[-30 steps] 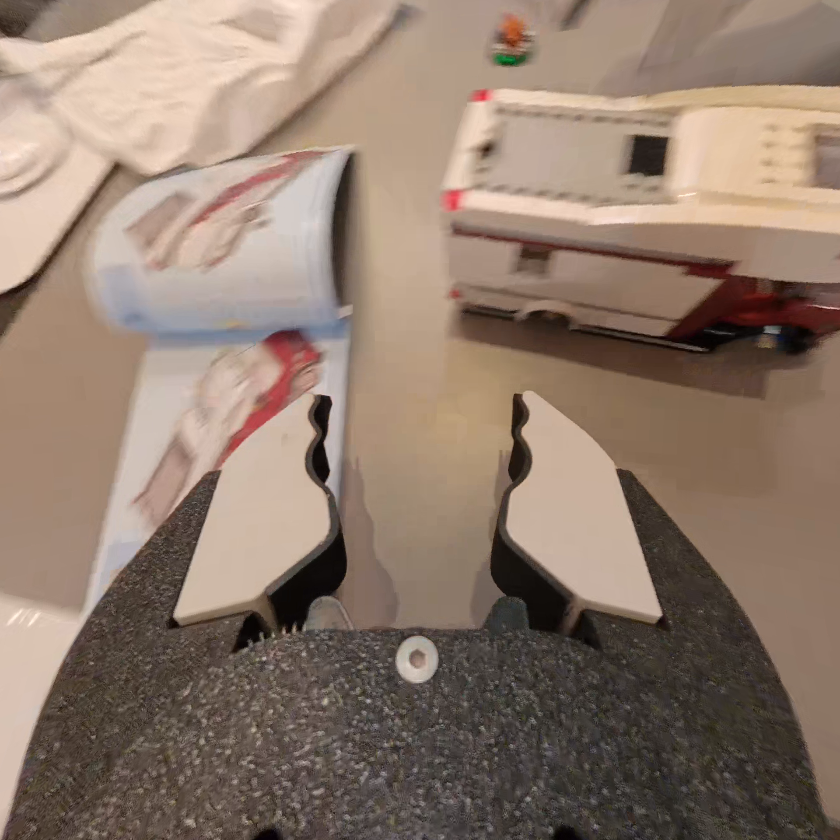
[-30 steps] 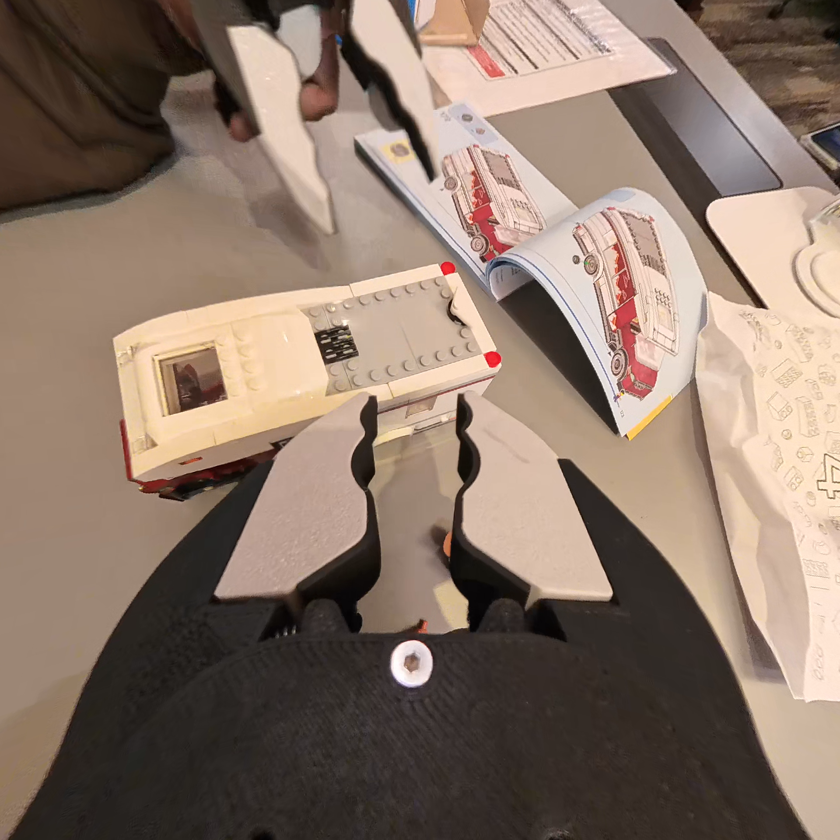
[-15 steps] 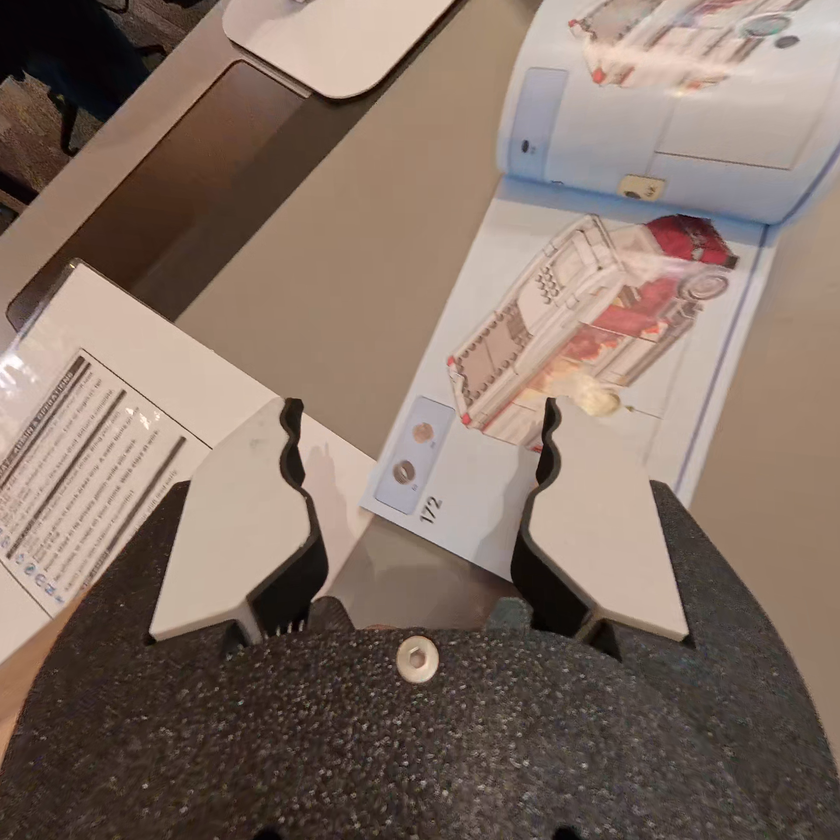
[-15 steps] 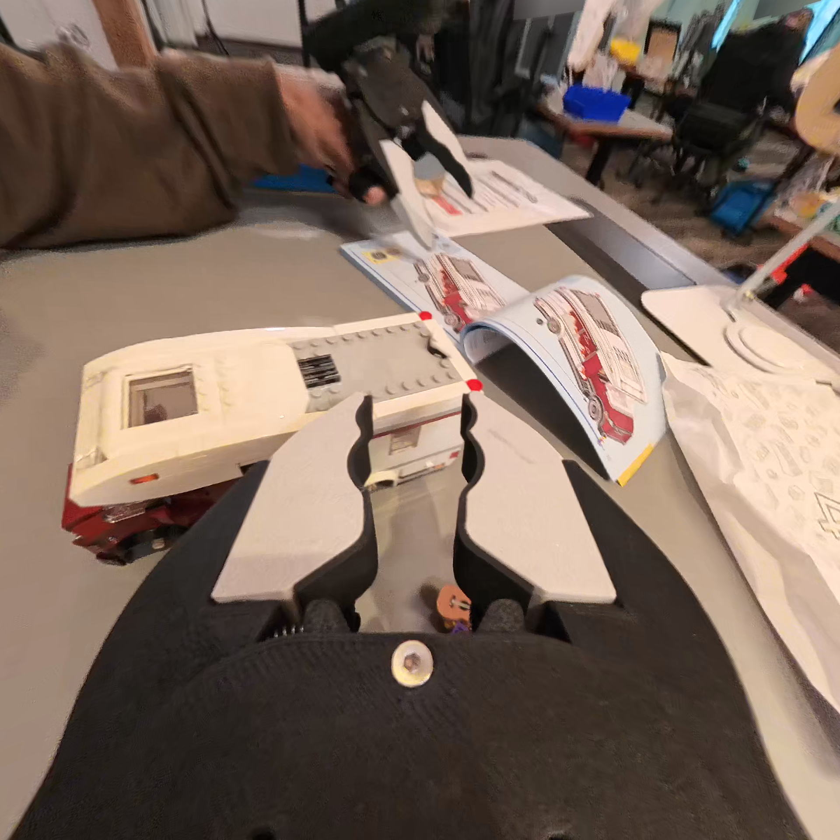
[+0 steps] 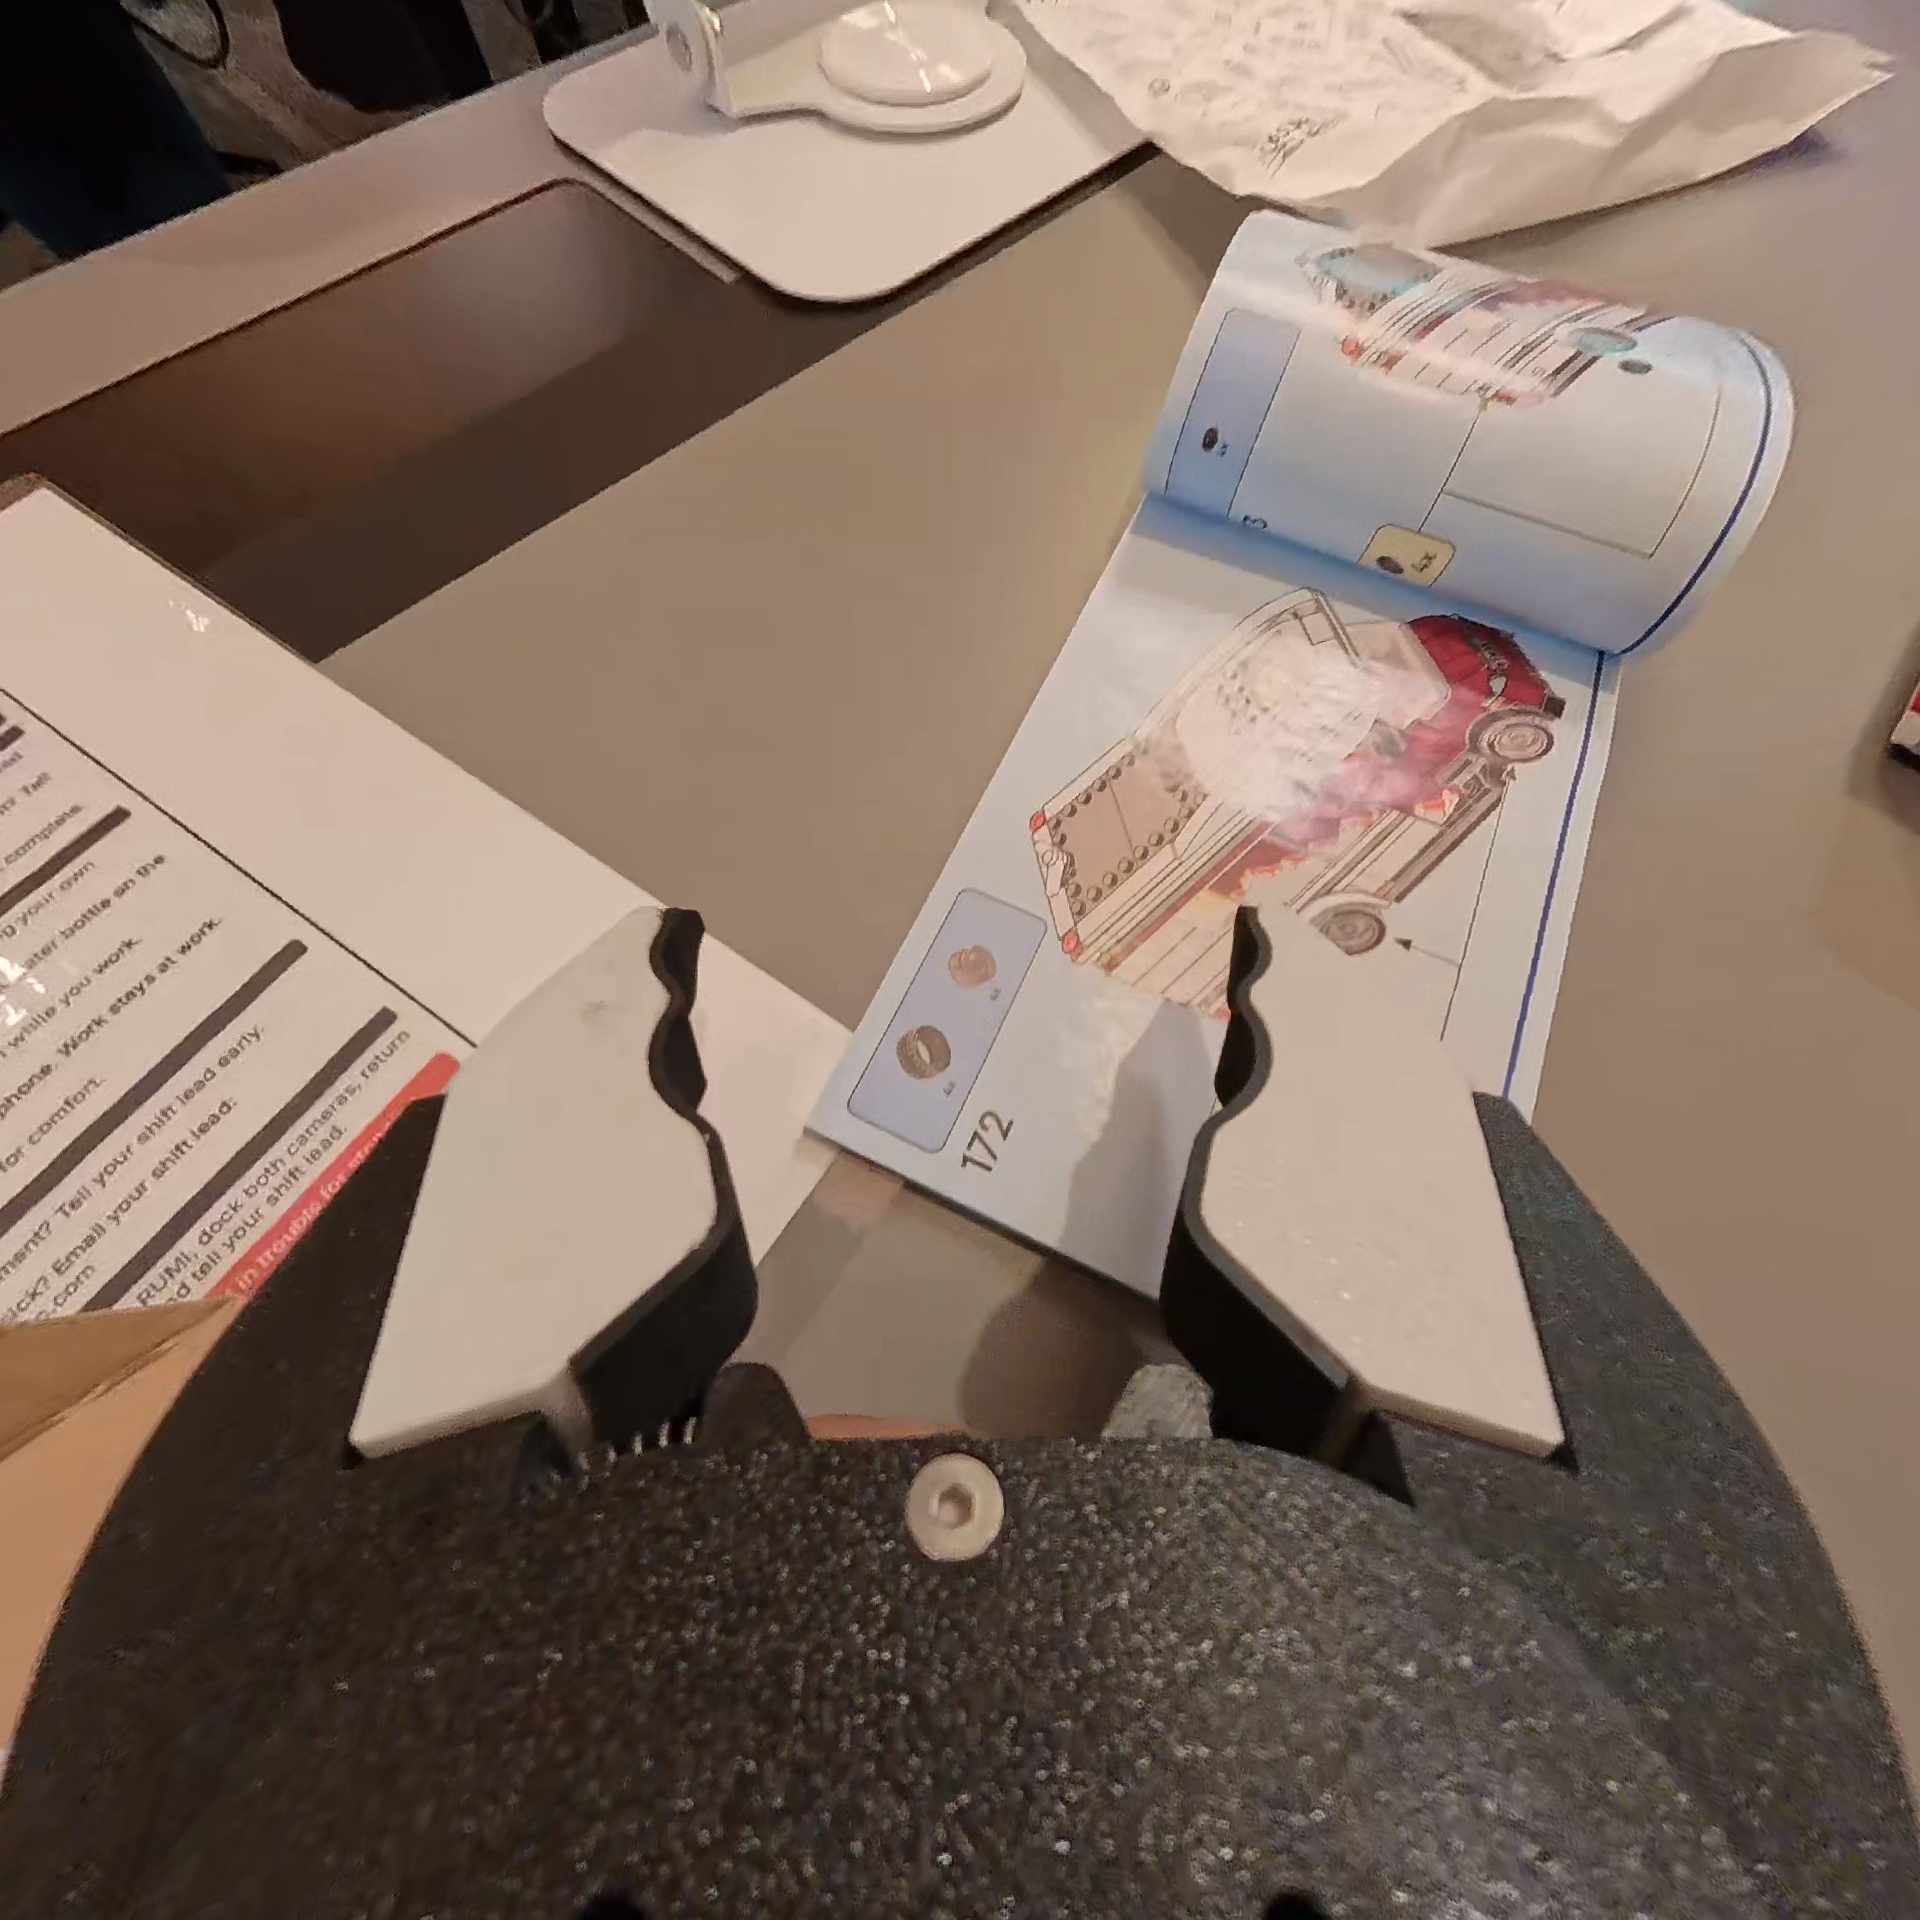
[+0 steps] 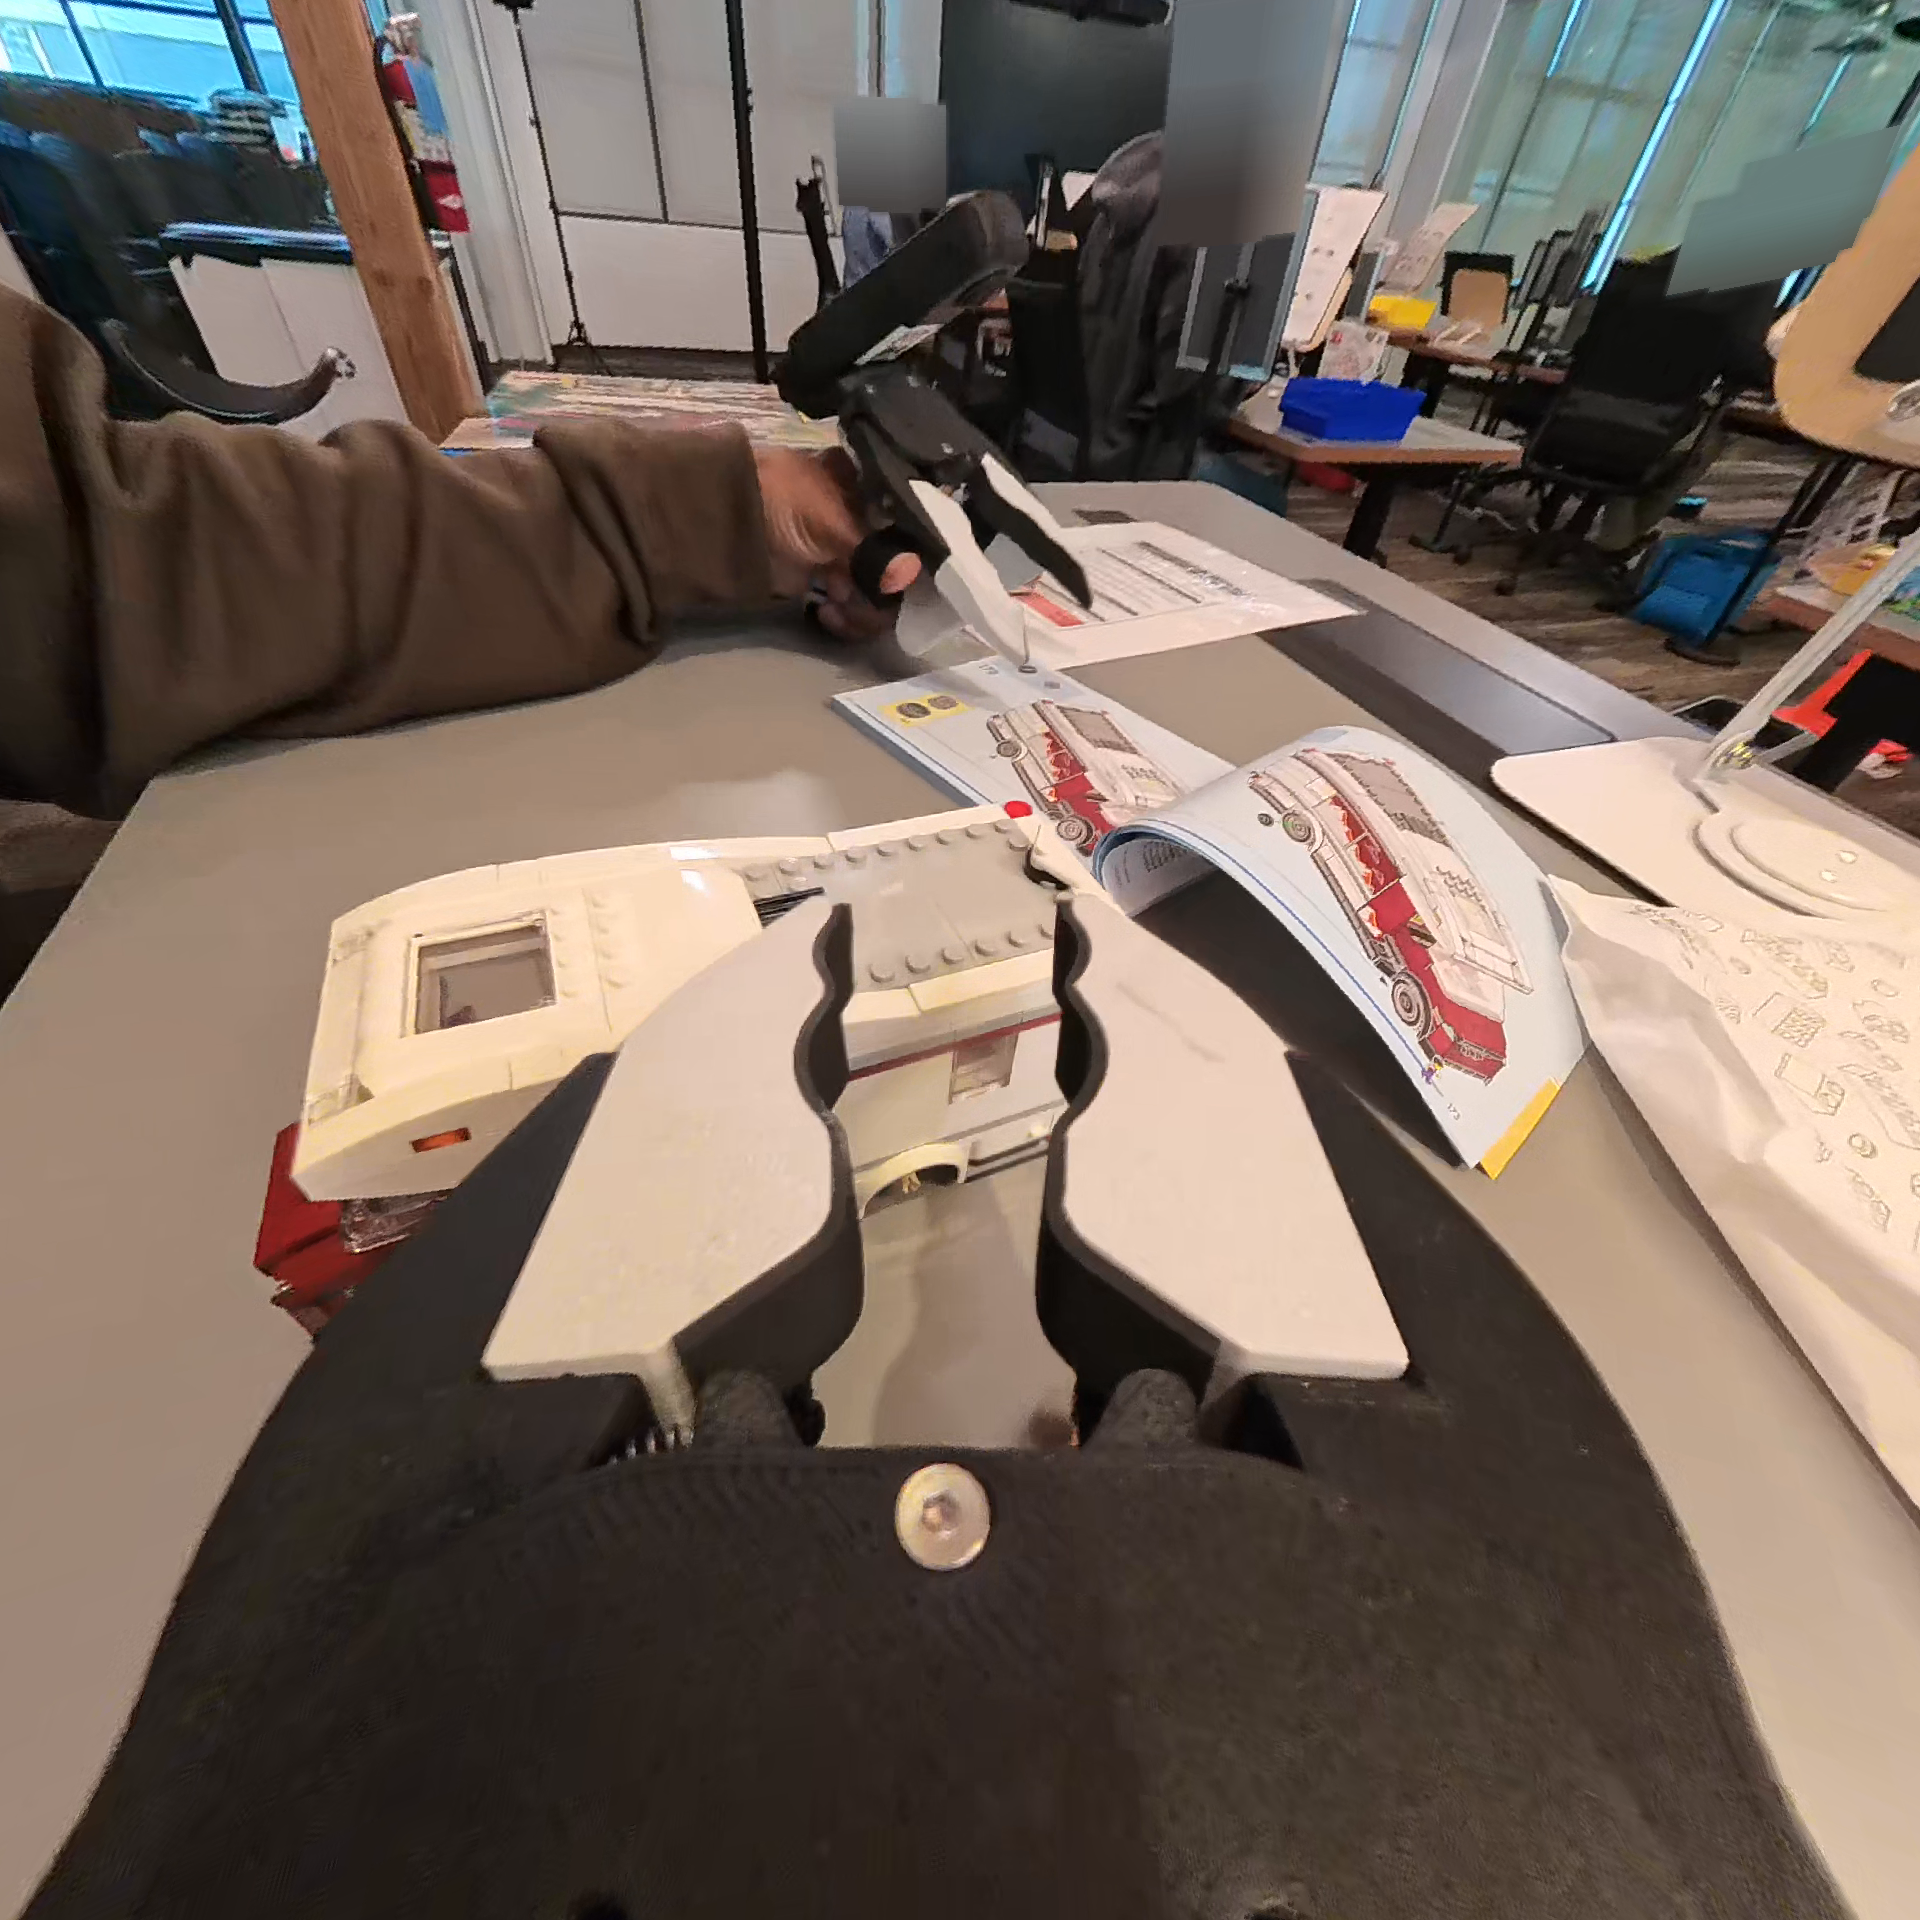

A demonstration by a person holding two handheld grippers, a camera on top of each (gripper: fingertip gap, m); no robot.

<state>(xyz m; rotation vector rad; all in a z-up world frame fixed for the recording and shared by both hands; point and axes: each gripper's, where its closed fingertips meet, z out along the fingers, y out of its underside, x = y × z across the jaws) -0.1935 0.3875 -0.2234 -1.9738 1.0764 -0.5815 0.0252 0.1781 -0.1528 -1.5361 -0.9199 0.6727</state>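
Left wrist view: jaws wide over open instruction booklet (image 5: 1226, 894); right jaws narrow, bare, before brick van (image 6: 644, 977).

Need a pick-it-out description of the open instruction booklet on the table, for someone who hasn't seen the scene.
Start at the grey table and find the white and red brick-built van. Just beyond its studded rear lies the booklet, between the van and the crumpled white paper bag. Unlike the flat laminated sheet farther back, it is light blue, with van drawings and one page arched up.
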